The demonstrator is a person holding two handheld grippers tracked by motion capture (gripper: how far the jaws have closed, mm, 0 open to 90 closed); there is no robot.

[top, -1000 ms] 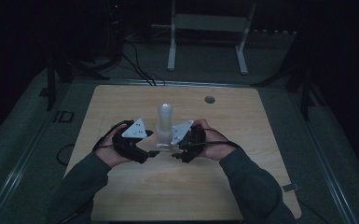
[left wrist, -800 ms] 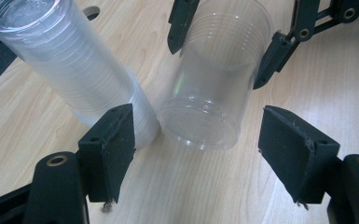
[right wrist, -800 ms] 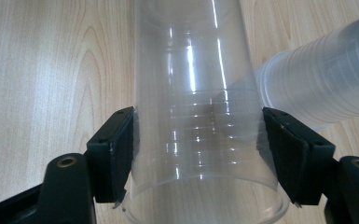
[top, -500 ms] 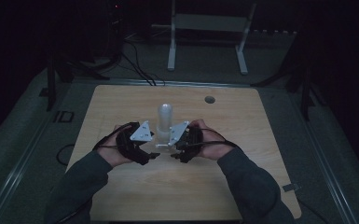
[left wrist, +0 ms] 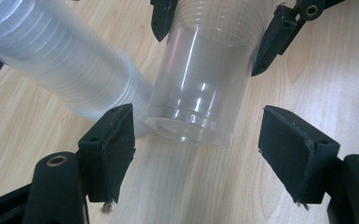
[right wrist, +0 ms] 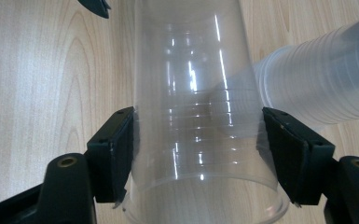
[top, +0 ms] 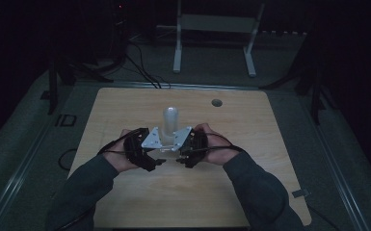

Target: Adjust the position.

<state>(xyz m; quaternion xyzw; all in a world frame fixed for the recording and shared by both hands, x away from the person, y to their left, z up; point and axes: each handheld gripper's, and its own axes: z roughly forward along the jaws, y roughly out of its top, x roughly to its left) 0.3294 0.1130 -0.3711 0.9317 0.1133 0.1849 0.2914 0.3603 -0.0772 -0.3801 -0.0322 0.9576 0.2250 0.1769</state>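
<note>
Pale wood counter lies bare along all four edges, with only a small round hole near its far edge, so there is open room on every side of the hands. Near the counter's middle stands a stack of clear plastic cups. Just on its near side a single clear cup is held between the tools, apparently lifted off the wood. Right tool grips this cup, both pads against its wall near the rim. Left tool is spread wide around the cup's base, pads not touching it.
</note>
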